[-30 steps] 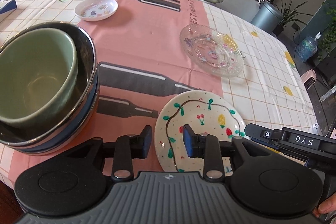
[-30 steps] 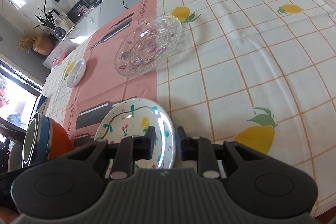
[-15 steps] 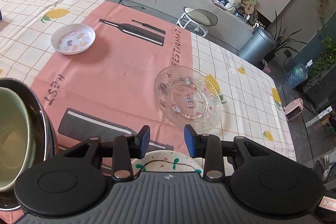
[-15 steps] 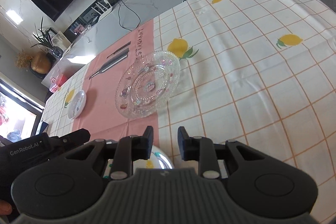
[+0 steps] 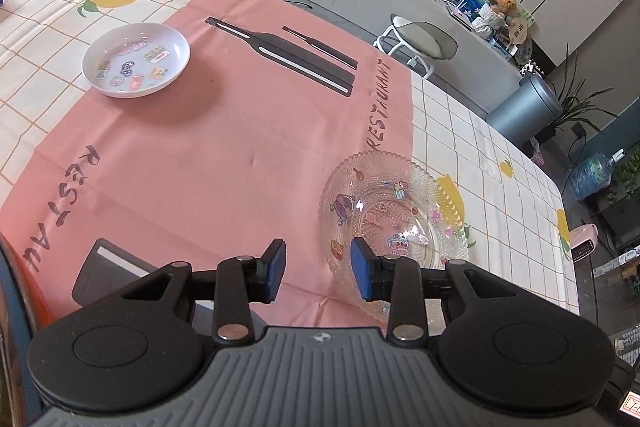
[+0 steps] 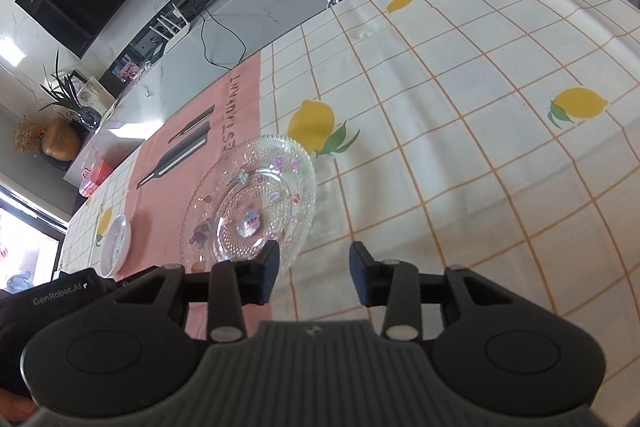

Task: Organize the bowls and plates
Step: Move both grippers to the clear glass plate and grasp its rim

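the left gripper (image 5: 318, 269) is spread, jaws apart with nothing between them, held above the pink panel of the tablecloth (image 5: 224, 163). the clear glass plate (image 5: 394, 223) lies flat on the cloth just ahead and to the right; the right blue pad (image 5: 362, 273) overlaps its near rim in this view, contact not determinable. the small white dish (image 5: 136, 59) with coloured decals sits well apart at the far left.

the right gripper (image 6: 314, 273) is likewise spread and empty, over the checked lemon-print area. the clear glass plate (image 6: 250, 205) lies ahead to its left, straddling the pink and checked areas. the small white dish (image 6: 116, 243) is seen edge-on at far left.
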### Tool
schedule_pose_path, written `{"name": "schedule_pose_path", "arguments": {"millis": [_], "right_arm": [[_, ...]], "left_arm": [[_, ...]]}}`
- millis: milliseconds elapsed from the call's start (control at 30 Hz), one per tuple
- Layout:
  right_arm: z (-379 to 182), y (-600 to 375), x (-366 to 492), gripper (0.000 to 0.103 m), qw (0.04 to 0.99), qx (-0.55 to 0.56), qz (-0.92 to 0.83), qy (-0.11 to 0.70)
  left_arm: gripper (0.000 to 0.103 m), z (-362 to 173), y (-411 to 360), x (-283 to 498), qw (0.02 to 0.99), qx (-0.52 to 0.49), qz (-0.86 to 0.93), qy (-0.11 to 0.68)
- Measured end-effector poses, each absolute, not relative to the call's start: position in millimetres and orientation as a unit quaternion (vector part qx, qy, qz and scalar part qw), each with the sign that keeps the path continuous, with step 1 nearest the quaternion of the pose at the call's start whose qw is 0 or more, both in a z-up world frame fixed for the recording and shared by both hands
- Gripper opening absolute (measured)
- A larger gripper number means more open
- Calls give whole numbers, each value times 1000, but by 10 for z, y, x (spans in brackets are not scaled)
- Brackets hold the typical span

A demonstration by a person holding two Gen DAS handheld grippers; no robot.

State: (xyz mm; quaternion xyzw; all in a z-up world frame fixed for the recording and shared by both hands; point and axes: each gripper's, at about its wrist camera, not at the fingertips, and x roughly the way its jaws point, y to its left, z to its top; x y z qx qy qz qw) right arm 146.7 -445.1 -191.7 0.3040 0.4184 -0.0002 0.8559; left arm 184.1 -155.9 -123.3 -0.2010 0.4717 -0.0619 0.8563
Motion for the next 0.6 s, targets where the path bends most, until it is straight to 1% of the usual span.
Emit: {"name": "schedule_pose_path", "arguments": {"millis": [33, 133, 233, 500, 533, 567, 600], "right_arm": [[-1916, -4463, 1518, 42, 857, 300, -2, 418], [-1918, -4497, 1669, 42, 863, 290, -4, 414], [-1933, -4521, 1781, 42, 866, 281, -5, 413], [-2050, -4540, 1913, 39, 867, 289, 5, 405], [-2058, -4538, 1913, 37, 868, 290, 7, 403], [-2067, -4524, 1928, 31, 868, 291, 8, 403], [-2074, -4510, 1933, 30, 867, 294, 8, 402]], "left_arm": [[40, -1253, -1566, 1869, 856, -201, -62, 472], [42, -1307, -1582, 1931, 860, -199, -56, 467], [44, -1362, -1579, 1981, 861, -204, -51, 463], [44, -1437, -1620, 2067, 863, -200, -63, 459], [44, -1439, -1635, 2074, 865, -197, -66, 457], [44, -1444, -1651, 2079, 866, -192, -68, 456], [44, -1444, -1670, 2077, 868, -187, -71, 455]]}}
